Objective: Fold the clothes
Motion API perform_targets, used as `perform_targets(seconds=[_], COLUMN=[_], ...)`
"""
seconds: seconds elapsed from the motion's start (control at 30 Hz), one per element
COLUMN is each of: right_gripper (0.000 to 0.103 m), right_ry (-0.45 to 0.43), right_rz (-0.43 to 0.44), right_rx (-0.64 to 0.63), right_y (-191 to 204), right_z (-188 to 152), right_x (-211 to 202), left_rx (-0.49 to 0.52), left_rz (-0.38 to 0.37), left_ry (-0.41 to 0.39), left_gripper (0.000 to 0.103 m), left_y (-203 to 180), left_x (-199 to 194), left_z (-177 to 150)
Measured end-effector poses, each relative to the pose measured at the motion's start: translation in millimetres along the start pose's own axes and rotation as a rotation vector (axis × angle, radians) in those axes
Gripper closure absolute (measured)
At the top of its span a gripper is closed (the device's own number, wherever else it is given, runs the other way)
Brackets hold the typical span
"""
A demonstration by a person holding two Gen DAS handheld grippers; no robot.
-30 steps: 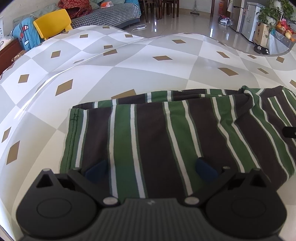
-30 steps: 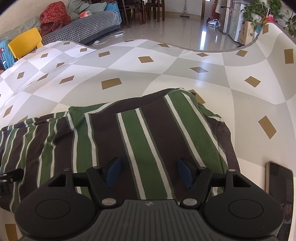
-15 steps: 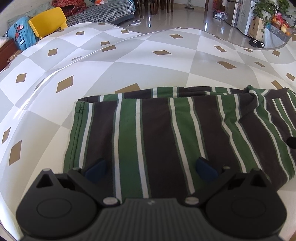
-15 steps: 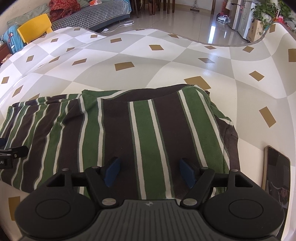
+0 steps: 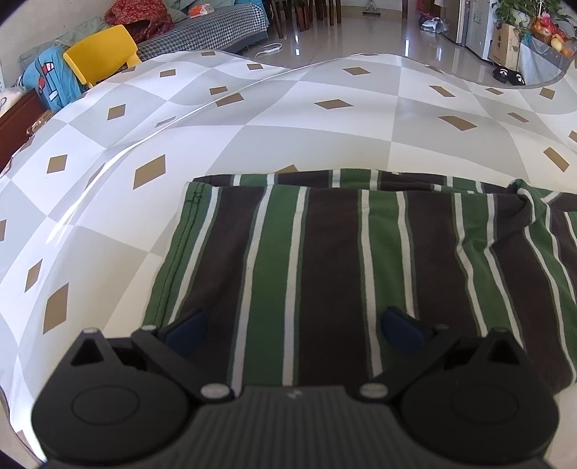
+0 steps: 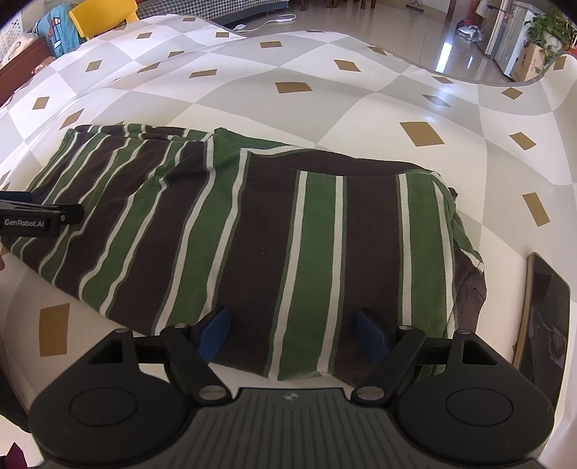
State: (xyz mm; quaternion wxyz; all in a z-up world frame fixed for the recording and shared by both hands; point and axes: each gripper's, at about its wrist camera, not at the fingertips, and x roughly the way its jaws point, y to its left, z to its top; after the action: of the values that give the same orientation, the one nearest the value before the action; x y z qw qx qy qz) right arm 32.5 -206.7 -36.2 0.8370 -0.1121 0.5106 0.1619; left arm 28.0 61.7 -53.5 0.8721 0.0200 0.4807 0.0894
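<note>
A green, brown and white striped garment (image 5: pixel 342 270) lies folded on the checked tablecloth (image 5: pixel 252 126). In the left wrist view its left edge and far fold show. My left gripper (image 5: pixel 294 330) hovers over its near part, jaws wide apart with only flat cloth below them. In the right wrist view the same striped garment (image 6: pixel 270 231) spreads across the middle, its dark collar at the far side. My right gripper (image 6: pixel 294 333) is over its near edge; its jaws are opening and no cloth is pinched between the blue pads. The left gripper's finger (image 6: pixel 43 218) enters from the left.
A phone (image 6: pixel 544 314) lies on the table right of the garment. The tablecloth (image 6: pixel 324 90) stretches far beyond it. Past the table edge are a yellow chair (image 5: pixel 101 57), a sofa (image 5: pixel 202 30) and a shiny floor with a fridge (image 5: pixel 476 25) and plants.
The right gripper's view has slid back and rightwards so the garment's near edge now lies under its pads, which stand wider apart. The left view shifted only slightly.
</note>
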Motion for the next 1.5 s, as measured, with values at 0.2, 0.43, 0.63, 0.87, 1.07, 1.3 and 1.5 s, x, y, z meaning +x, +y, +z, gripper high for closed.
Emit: perform_targets(seconds=[0.2,0.43,0.63,0.87,1.07,1.3,1.5], right_gripper=[0.026,0.032,0.039,0.039,0.038,0.036,0.034], right_ry=[0.011,-0.08,-0.122,-0.064,-0.043,-0.036,-0.033], right_rz=[0.028,0.076,0.015,-0.001,-0.019,-0.024,-0.032], right_rx=[-0.003,0.186,0.235,0.235,0.19,0.171,0.143], right_y=[0,-29,-38,-38,-33,-30,-25], right_z=[-2,7,15,20,18,18,18], right_x=[-3,-17,-16,-2,3,5,5], left_rx=[-0.057,-0.091,-0.079,-0.054,-0.058,-0.059,-0.066], left_rz=[0.002,-0.013,-0.047,-0.055,-0.047,-0.05,-0.033], left_ry=[0.019,0.024,-0.013,-0.023,-0.025,-0.028,-0.044], left_gripper=[0.0,0.0,0.0,0.0,0.0,0.0,0.0], left_y=[8,5,-20,-53,-65,-72,-76], left_x=[1,-2,-10,-3,10,21,26], left_z=[0,-1,11,25,33,39,47])
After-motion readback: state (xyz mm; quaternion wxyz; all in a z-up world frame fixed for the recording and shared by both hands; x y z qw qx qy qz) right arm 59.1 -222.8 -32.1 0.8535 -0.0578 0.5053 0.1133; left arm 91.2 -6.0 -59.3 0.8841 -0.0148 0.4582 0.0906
